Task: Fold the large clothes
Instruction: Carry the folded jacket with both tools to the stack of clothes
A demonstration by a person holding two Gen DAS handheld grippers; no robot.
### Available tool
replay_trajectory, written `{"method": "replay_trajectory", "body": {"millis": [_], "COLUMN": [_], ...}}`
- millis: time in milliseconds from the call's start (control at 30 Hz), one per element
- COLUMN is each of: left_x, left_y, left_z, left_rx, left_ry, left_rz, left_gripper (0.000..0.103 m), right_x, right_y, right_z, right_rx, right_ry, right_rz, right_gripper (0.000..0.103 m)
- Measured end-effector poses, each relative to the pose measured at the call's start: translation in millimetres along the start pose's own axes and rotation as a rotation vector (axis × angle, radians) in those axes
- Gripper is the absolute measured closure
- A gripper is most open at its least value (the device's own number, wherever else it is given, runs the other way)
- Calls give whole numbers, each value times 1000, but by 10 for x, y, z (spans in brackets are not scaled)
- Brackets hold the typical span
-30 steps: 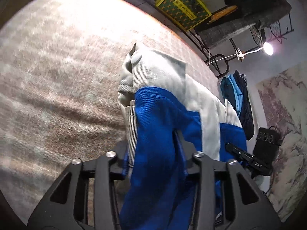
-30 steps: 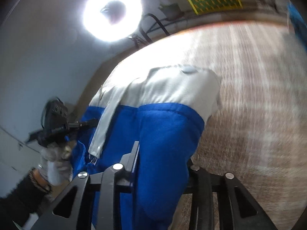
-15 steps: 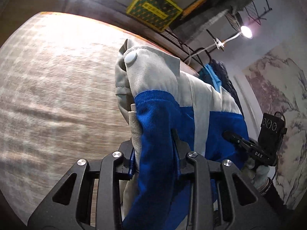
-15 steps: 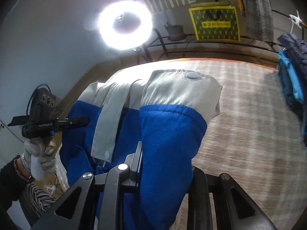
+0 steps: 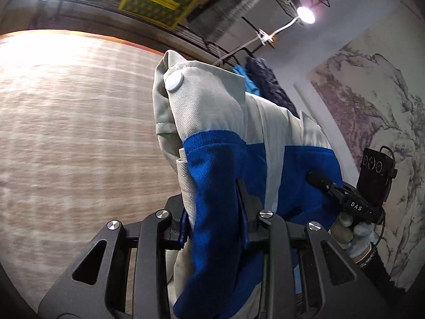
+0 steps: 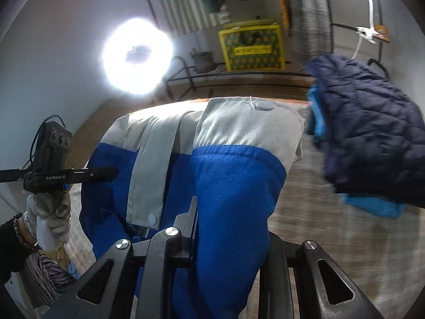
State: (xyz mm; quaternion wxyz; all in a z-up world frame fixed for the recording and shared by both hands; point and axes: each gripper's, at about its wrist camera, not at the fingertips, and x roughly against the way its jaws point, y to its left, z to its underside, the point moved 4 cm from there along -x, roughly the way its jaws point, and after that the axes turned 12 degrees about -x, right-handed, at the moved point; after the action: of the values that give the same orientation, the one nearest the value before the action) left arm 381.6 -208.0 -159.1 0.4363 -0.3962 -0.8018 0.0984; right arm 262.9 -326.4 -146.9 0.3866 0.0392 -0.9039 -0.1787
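Woven rug [image 5: 79, 138], twill blue-grey jacket [image 5: 220, 175] pinched

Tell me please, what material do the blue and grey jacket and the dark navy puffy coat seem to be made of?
The blue and grey jacket looks like a matte woven twill, perhaps cotton: fine diagonal ribs show on both colours, with flat pale snap buttons. The dark navy puffy coat looks like smooth synthetic shell with padding, judging by its stitched quilt lines and slight sheen; blur leaves this uncertain.
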Motion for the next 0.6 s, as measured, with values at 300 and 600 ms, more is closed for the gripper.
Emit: {"method": "replay_trajectory", "body": {"millis": [300,600], "left_x": [-546,-1029], "left_y": [-712,-1576], "left_z": [-529,-1375], "left_rx": [-83,-194], "left_ry": [-4,-59], "left_rz": [91,161], "left_gripper": [75,75], "right_x": [708,1416], "right_y": [-635,-1205], "right_z": [-257,-850], "right_rx": [-22,-39], "right_ry": [-79,-226], "right_rz": [79,157], "right_gripper": [82,82]}}
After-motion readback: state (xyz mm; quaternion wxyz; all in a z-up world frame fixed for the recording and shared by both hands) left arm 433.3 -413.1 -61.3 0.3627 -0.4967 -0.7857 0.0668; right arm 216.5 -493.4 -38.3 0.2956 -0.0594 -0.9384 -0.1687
